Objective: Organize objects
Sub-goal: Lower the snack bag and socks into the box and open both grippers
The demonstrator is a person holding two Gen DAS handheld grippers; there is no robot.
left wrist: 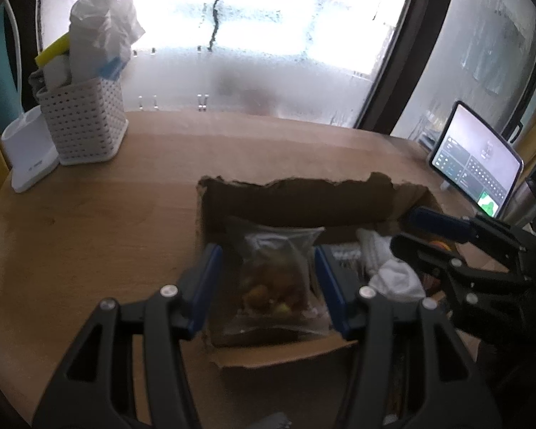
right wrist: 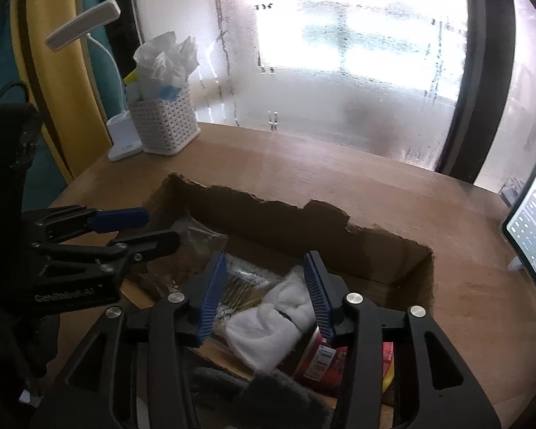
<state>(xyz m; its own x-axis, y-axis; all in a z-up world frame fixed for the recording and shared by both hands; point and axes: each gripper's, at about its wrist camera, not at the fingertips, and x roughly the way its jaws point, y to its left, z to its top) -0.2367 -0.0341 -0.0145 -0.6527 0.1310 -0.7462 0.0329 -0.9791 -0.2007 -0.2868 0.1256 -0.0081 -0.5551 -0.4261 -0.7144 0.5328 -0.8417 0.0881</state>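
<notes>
Our left gripper's [left wrist: 268, 286] fingers gape around a clear plastic snack bag [left wrist: 275, 279]; our right gripper [right wrist: 266, 296] gapes over white folded cloth [right wrist: 271, 325] in the torn brown cardboard box [right wrist: 268, 211].

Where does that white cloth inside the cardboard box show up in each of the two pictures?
Left wrist view: white cloth lies right of centre, just beyond the left gripper's right finger.
Right wrist view: it sits low in the middle, between the right gripper's fingers.
Shared landmark: white perforated basket, far left.

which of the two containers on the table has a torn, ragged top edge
The brown cardboard box under both grippers: its back wall is ripped unevenly. The white perforated basket by the window has a neat, straight rim.
</notes>
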